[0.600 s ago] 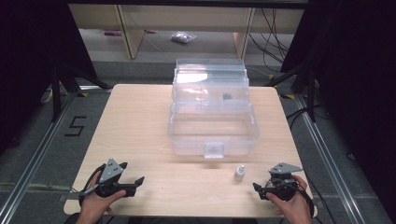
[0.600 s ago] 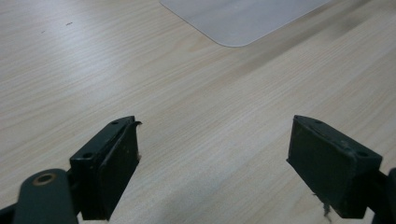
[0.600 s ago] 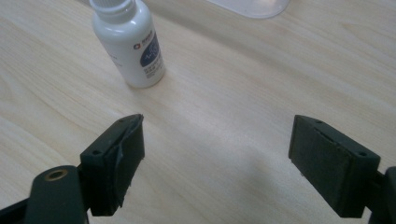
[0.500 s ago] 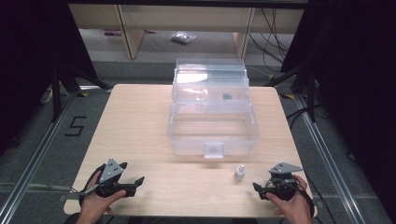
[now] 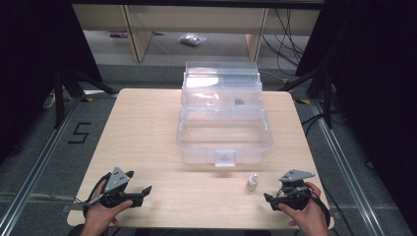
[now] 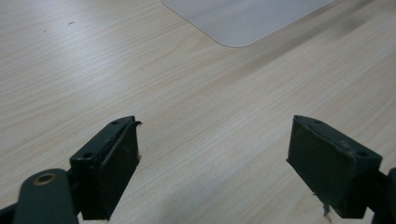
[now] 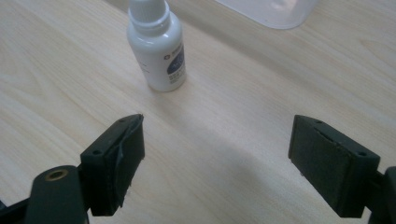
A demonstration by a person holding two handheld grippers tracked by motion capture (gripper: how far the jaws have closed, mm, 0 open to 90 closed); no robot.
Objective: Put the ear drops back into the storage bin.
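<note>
Two tools, left (image 5: 142,189) and right (image 5: 268,198), are held wide apart; a bottle (image 5: 252,182) is stood near the right one.

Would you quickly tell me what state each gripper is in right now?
Left gripper: open, nothing between its fingers.
Right gripper: open, holding nothing; the small white bottle stands ahead.
</note>
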